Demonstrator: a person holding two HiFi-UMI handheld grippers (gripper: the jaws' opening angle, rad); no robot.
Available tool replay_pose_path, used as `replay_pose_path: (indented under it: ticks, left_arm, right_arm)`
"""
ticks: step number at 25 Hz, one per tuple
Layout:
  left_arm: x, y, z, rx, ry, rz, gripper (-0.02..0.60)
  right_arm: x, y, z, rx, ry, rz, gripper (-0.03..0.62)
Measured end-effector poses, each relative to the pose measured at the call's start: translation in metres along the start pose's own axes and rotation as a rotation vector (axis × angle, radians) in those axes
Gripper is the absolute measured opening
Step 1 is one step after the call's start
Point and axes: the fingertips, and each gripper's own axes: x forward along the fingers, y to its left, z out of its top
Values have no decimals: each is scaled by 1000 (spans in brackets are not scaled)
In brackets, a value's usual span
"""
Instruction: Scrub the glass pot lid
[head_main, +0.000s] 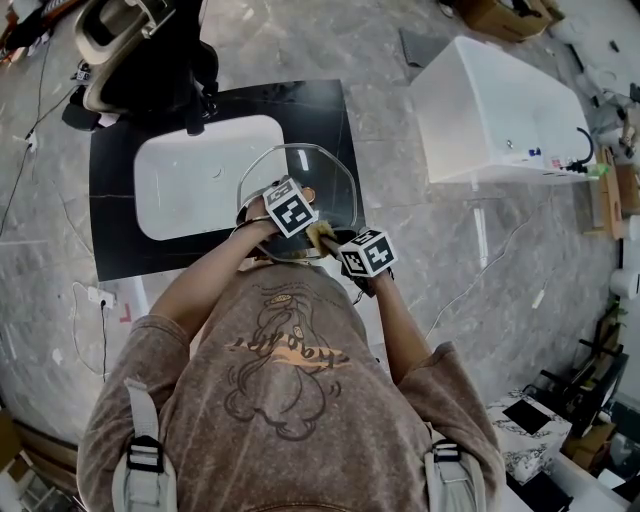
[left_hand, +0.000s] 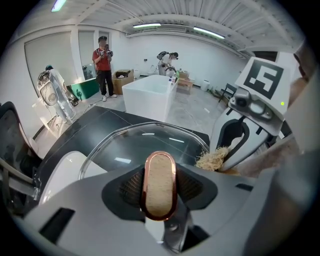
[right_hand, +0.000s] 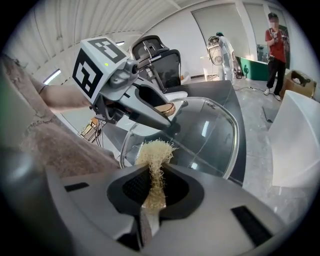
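The left gripper (left_hand: 160, 190) clamps the handle (left_hand: 160, 172) of the glass pot lid (left_hand: 142, 145), holding it over the dark worktop (head_main: 120, 170). The right gripper (right_hand: 152, 195) pinches a fibrous scrubber (right_hand: 154, 152), apparently touching the lid's near rim, with the glass straight ahead.

Person seen from above, brown graphic T-shirt (head_main: 285, 400), grey pack straps (head_main: 143, 440) on both shoulders. Both forearms reach forward. Left gripper (head_main: 290, 210) over glass pot lid (head_main: 312, 168), marker cube up. Right gripper (head_main: 366, 255) just beside lid's near rim, tan scrub pad (head_main: 321, 235) between the two cubes. Lid held above white basin (head_main: 195, 180) set in black countertop (head_main: 115, 200). Black chair (head_main: 140, 55) behind basin. White tub (head_main: 490, 110) well to right on grey marble floor (head_main: 470, 260).
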Motion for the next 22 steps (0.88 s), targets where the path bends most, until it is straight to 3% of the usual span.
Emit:
replay_pose_path:
  ticks: [22]
  left_arm:
    - [-2, -5, -5, 6, 19, -22, 181]
  right_arm:
    - [-2, -6, 7, 19, -27, 26, 49]
